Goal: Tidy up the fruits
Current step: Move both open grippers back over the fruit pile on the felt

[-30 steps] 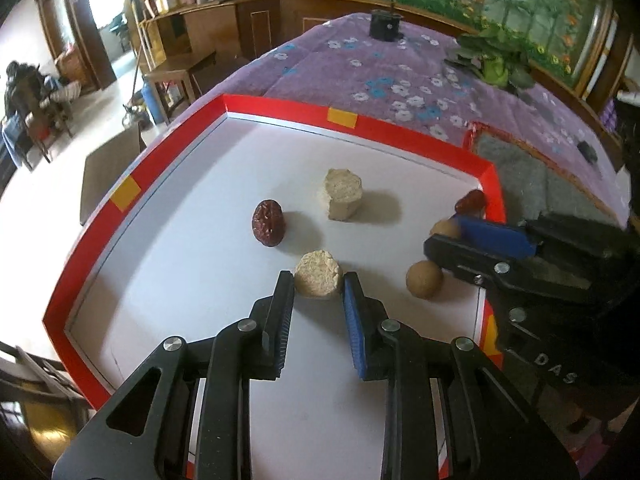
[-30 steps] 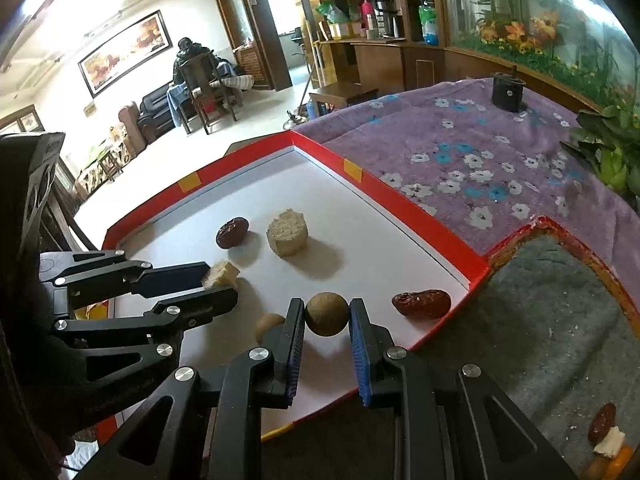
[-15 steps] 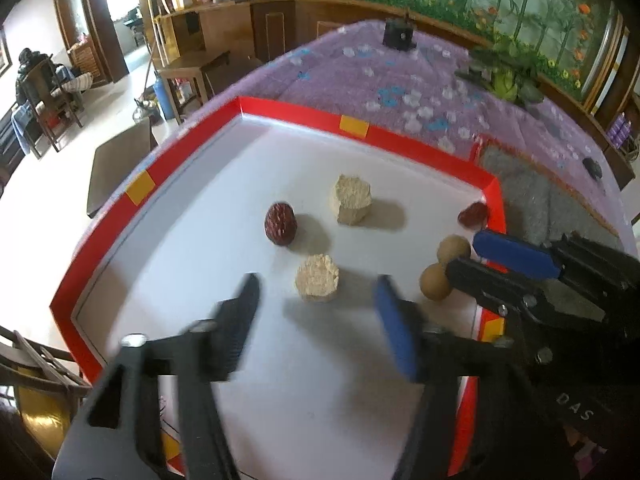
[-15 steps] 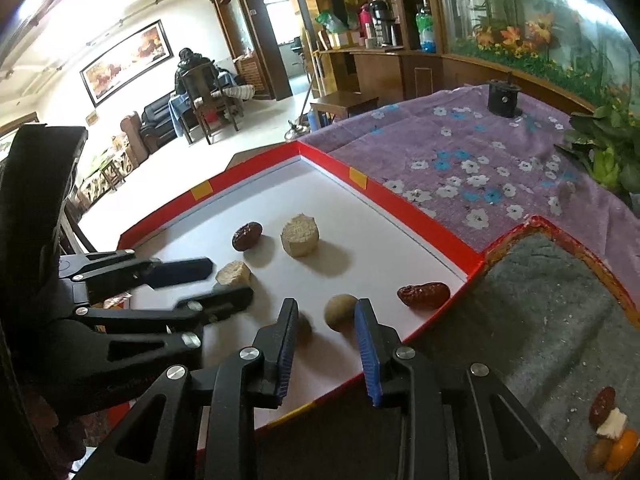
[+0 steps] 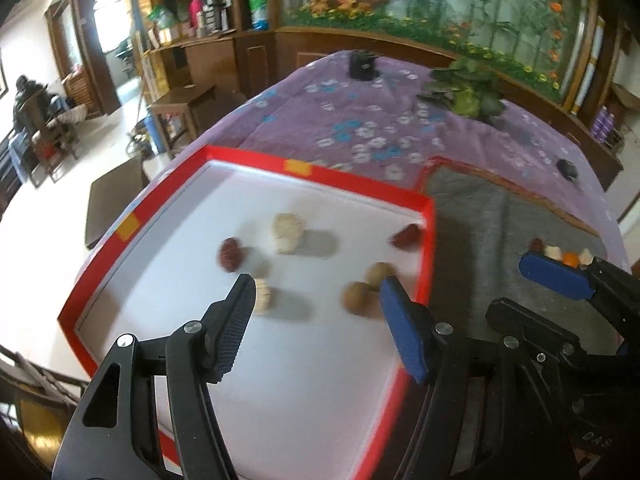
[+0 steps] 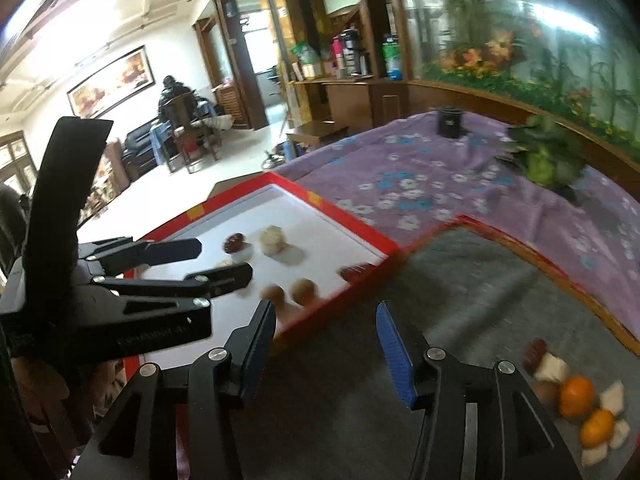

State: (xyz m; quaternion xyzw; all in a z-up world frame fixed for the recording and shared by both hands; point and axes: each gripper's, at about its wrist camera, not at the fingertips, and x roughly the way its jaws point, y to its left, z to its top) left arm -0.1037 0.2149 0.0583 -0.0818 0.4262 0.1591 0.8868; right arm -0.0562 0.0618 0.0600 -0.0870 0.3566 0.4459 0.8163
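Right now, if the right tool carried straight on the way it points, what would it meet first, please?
Probably the grey mat. The right tool is open with nothing between its fingers and aims over bare mat, just right of the red tray edge. Depth is unclear in this blurred view.

This is a lived-in home, a living and dining room. At the upper left of the right wrist view a framed painting [image 6: 111,81] hangs over a dark sofa [image 6: 140,150], and a person [image 6: 176,96] sits on a wooden chair nearby. Bottles and a thermos crowd a wooden sideboard [image 6: 348,92] at top centre. A big fish tank [image 5: 460,20] fills the upper right, behind the table [image 5: 360,120] with its purple flowered cloth.
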